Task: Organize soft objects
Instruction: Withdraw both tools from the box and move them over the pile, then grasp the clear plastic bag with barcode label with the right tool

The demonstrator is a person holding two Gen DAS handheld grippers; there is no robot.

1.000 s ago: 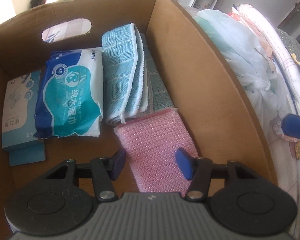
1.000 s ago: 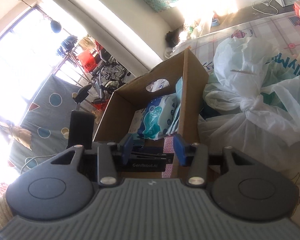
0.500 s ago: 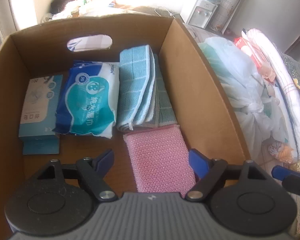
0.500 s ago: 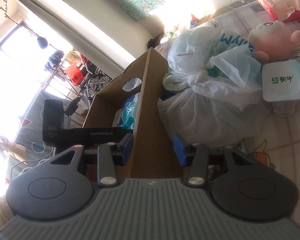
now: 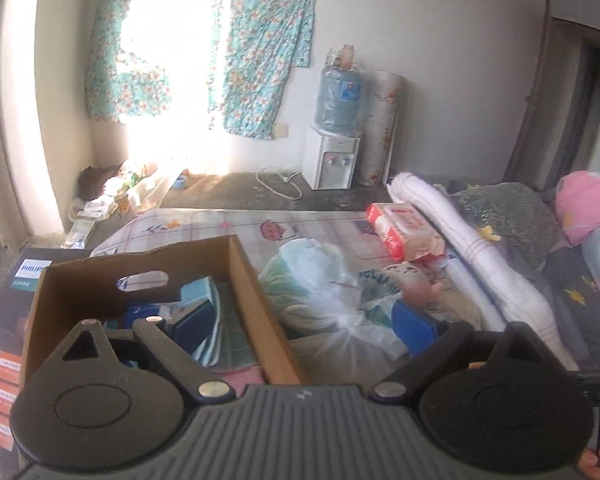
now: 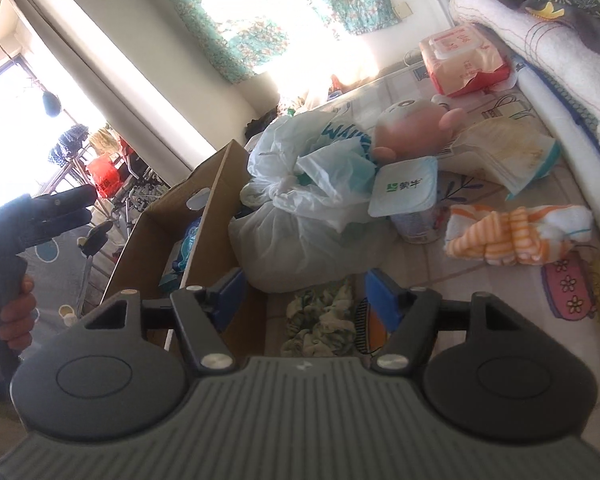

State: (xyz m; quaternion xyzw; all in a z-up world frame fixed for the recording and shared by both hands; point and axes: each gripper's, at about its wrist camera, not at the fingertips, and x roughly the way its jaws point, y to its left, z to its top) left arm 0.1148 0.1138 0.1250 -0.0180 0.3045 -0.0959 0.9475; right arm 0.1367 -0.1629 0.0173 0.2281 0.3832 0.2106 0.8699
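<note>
1. The mat [image 6: 500,280] on the floor runs to a bedding roll [image 6: 540,60] at the right.
2. The box [image 5: 260,320] holds folded cloths [image 5: 220,320]; a tied bag [image 6: 292,240] touches its wall.
3. A striped towel [image 6: 516,240] lies on open mat.
4. Left hand-held gripper [image 5: 304,324] and right hand-held gripper [image 6: 304,292] are opening, both empty.

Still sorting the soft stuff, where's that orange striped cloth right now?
In the right wrist view, the orange striped cloth lies on the patterned mat at the right, just right of the yogurt cup.

sunlit floral curtain [image 5: 204,60], grey wall [image 5: 440,60].
</note>
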